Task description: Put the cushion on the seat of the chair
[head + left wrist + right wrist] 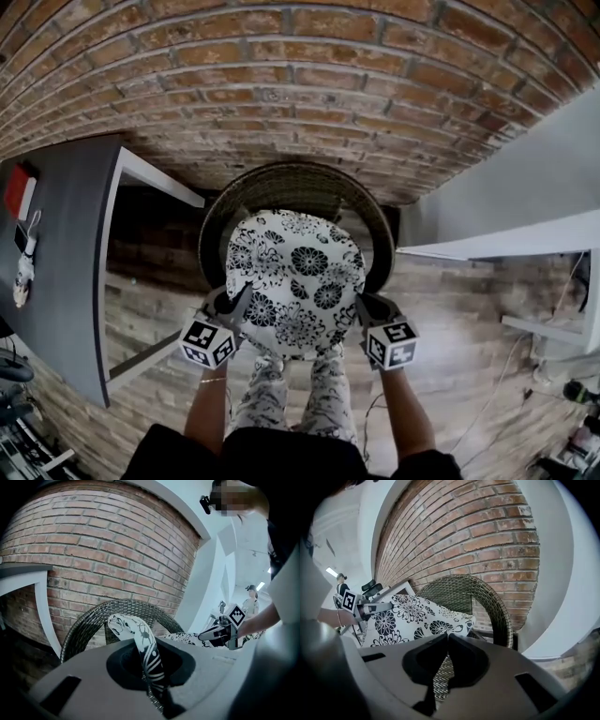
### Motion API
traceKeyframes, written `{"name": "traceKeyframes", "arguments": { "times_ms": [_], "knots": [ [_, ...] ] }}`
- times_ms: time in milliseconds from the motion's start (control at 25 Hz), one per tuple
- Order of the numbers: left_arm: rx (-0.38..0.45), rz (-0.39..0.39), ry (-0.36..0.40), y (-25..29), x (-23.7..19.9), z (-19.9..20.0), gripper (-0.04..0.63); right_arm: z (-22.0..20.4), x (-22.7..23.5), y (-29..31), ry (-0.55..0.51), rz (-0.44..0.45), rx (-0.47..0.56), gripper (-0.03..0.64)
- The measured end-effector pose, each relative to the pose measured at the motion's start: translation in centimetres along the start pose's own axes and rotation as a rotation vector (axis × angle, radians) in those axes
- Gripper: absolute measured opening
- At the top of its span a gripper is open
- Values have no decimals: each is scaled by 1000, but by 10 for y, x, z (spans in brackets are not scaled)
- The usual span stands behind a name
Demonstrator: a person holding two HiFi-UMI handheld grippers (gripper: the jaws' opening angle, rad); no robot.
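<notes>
Room: brick wall [300, 84] at back, curved by the lens, w/ plain white wall [544, 169] to its right. Floor [459, 319] is pale wood-look planks. Grey table [66, 253] w/ white legs at left of head view, a red item [17, 190] on its far end. White ledge [506, 246] at right, approx level w/ the chair top.

Round wicker chair [300, 183] stands against the brick, betw table & ledge. Cushion [295, 281], white w/ black floral print, is over the seat & covers most of it in head view. Can't tell if it touches the weave yet. Back corner leans toward the chair's backrest.

Left gripper [239, 305] is clenched on the cushion's left edge; its own view shows fabric folded up betw the jaws. Right gripper [364, 307] is at the right edge, tips pressed together on the cushion's seam, wicker weave visible under them. Both point down & toward the wall. Person's patterned trousers [281, 394] are just in front of the chair.
</notes>
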State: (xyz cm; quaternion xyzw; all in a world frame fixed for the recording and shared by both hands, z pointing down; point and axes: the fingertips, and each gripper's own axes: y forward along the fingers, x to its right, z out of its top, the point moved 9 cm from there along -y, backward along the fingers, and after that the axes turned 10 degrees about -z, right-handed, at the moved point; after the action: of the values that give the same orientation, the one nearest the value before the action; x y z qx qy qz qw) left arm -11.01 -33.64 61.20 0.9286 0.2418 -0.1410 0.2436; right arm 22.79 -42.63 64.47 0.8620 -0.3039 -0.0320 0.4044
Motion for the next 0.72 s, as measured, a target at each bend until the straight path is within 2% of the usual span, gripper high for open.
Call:
{"name": "traceKeyframes", "arguments": {
  "times_ms": [320,720],
  "knots": [
    [13,27,-100,15,-10,-25,14,-16,12,25,-8,-11,-38,8],
    [-12,30,-112,37,-15,-48,14,-33,29,49,-9,-38,-86,8]
  ]
}}
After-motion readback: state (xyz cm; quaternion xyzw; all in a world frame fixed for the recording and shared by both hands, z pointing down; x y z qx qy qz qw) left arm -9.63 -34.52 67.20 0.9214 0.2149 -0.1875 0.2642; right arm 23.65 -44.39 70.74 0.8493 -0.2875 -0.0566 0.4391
